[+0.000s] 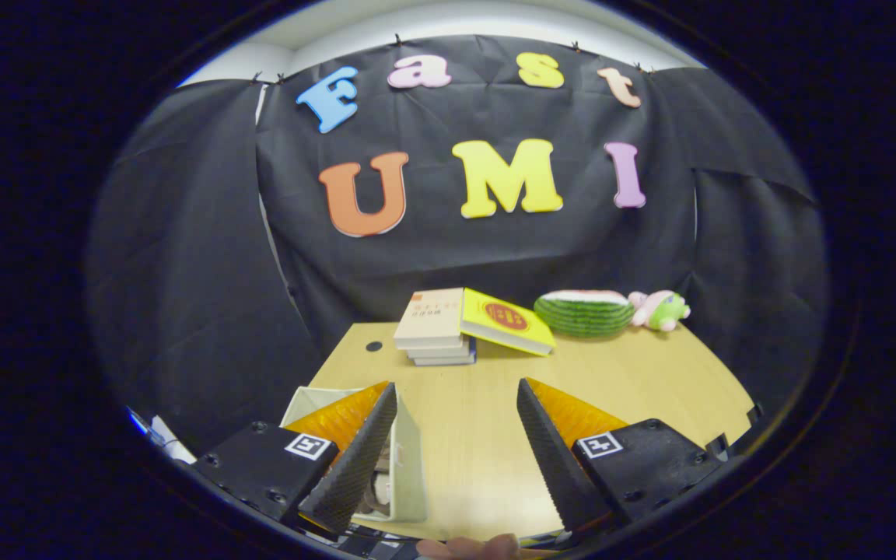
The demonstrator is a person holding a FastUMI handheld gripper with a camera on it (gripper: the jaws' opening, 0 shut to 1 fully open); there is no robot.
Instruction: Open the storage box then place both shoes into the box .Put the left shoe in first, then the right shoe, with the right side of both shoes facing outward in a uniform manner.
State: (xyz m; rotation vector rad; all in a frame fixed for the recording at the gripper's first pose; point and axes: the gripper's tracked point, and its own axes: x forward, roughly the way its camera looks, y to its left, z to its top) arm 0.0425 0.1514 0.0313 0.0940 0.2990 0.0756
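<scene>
My tool [456, 451] is wide open, holding nothing; the pale, open-topped fabric storage box [409, 482] sits beside its left finger at the wooden tabletop's [479, 435] near-left corner.

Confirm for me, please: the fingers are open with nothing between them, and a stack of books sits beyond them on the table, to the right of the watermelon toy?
Not quite. In the gripper view the stack of books sits left of the watermelon toy, not right. The rest holds: the gripper has its fingers open, nothing between them, above the table.

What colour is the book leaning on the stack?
Yellow with a red circle, gripper view.
</scene>
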